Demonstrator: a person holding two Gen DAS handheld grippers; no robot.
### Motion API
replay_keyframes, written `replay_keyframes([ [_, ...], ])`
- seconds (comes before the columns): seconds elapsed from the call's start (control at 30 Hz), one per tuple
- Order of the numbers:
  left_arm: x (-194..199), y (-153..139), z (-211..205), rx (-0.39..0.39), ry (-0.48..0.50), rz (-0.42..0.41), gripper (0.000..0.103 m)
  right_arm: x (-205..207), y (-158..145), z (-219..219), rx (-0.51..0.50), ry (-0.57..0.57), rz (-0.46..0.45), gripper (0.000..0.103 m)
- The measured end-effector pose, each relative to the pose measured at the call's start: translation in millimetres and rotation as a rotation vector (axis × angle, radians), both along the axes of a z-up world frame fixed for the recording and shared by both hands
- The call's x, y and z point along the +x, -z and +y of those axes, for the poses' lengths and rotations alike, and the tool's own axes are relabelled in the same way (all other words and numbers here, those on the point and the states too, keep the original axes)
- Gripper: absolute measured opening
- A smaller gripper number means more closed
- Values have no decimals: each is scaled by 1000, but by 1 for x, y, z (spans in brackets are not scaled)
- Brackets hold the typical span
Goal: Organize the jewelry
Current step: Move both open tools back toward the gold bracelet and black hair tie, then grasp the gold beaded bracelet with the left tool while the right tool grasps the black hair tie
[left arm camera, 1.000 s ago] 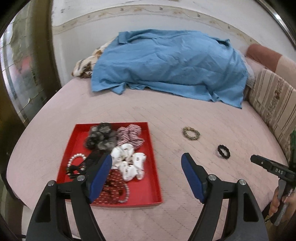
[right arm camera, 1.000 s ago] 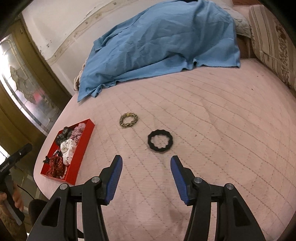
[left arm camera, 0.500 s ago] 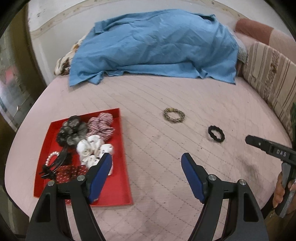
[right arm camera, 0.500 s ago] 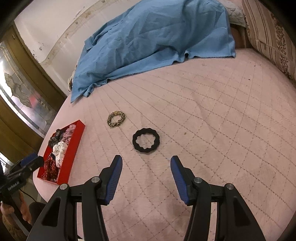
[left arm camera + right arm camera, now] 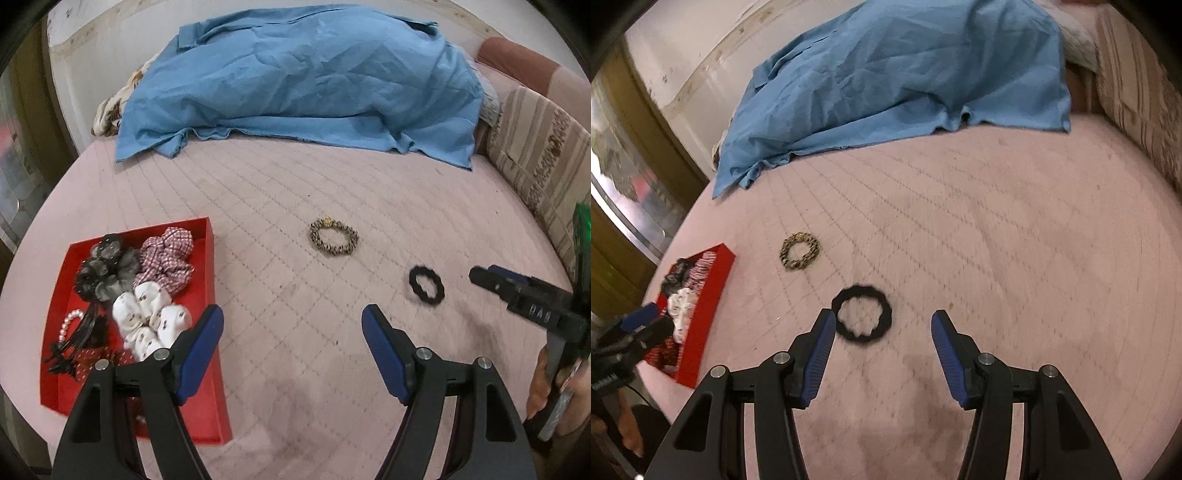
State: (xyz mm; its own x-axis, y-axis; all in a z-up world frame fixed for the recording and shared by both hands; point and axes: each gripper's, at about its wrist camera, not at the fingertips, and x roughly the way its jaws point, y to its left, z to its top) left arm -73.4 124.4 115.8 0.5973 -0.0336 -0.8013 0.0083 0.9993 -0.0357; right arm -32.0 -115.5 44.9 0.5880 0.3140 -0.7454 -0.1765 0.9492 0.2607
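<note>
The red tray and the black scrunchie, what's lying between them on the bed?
Between the red tray and the black scrunchie lies one leopard-print scrunchie, a little farther back, on bare pink quilt. The left wrist view shows it best.

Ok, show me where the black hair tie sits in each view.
Left wrist: black hair tie lies right of centre on the bed, ahead of the right finger.
Right wrist: black hair tie lies low centre, just ahead of the left finger.
Shared landmark: the leopard hair tie, up-left of it.
</note>
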Motion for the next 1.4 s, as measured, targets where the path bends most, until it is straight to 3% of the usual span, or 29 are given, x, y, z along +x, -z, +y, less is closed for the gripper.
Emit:
replay_keyframes([
  [0.23, 58, 18, 1, -101, -60, 70, 76, 22, 11, 15, -131, -72, -7, 58],
  [0.47, 117, 59, -12, -176, -77, 160, 76, 34, 28, 7, -70, -86, 67, 39],
  [0.67, 152, 80, -22, -104, -49, 161, 75, 39, 36, 12, -60, -100, 88, 39],
  [0.8, 166, 91, -19, -95, -32, 157, 68, 45, 44, 14, -71, -102, 104, 39],
  [1.2, 166, 99, -35, 30, 32, 73, 67, 56, 51, 31, -141, -131, 46, 37],
  [1.27, 163, 100, -41, 59, 41, 58, 61, 56, 53, 33, -154, -133, 38, 34],
  [1.3, 161, 99, -43, 58, 47, 55, 51, 55, 53, 35, -159, -136, 36, 31],
  [1.33, 160, 98, -45, 57, 54, 54, 34, 54, 53, 36, -164, -140, 35, 29],
  [1.4, 158, 95, -52, 54, 71, 64, 7, 53, 53, 38, -152, -155, 38, 12],
])
